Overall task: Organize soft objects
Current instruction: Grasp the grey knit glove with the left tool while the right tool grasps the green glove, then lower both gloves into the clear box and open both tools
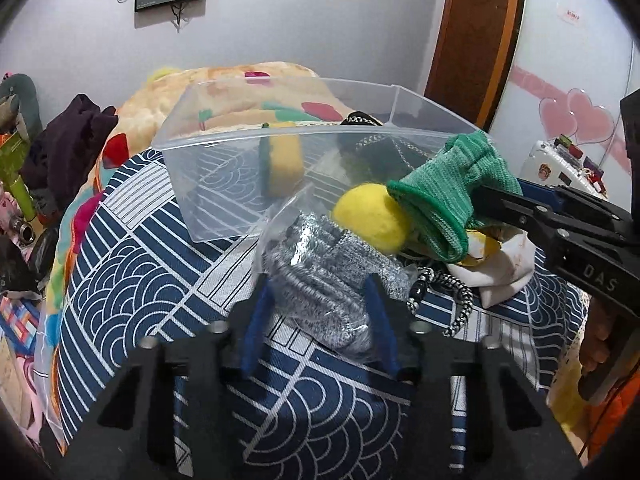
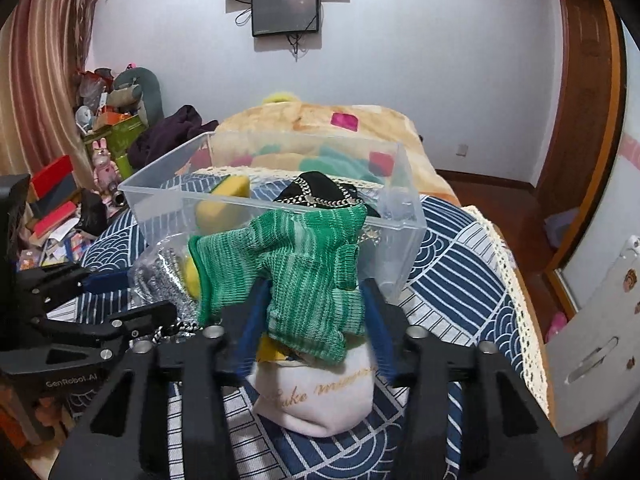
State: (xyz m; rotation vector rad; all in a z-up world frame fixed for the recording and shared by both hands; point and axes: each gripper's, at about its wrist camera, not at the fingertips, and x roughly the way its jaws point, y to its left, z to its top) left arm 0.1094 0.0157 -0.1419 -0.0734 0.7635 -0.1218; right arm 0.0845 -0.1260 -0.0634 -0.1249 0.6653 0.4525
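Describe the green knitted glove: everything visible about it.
The green knitted glove is a mottled green, ribbed knit with a darker green hemmed cuff, limp and crumpled. The right gripper pinches it between blue fingers and holds it raised near the clear plastic bin, above a white cloth item. In the left wrist view its cuff overlaps the yellow ball; whether they touch is unclear.

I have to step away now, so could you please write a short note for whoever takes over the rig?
Right claw: shut on the green glove, lifted just short of the clear bin.
Left claw: open around the bagged steel scrubbers, not gripping.
Done: sponge and black chained item are in the bin.
Left: glove, scrubbers, yellow ball, white cloth, braided cord, all on the bed.
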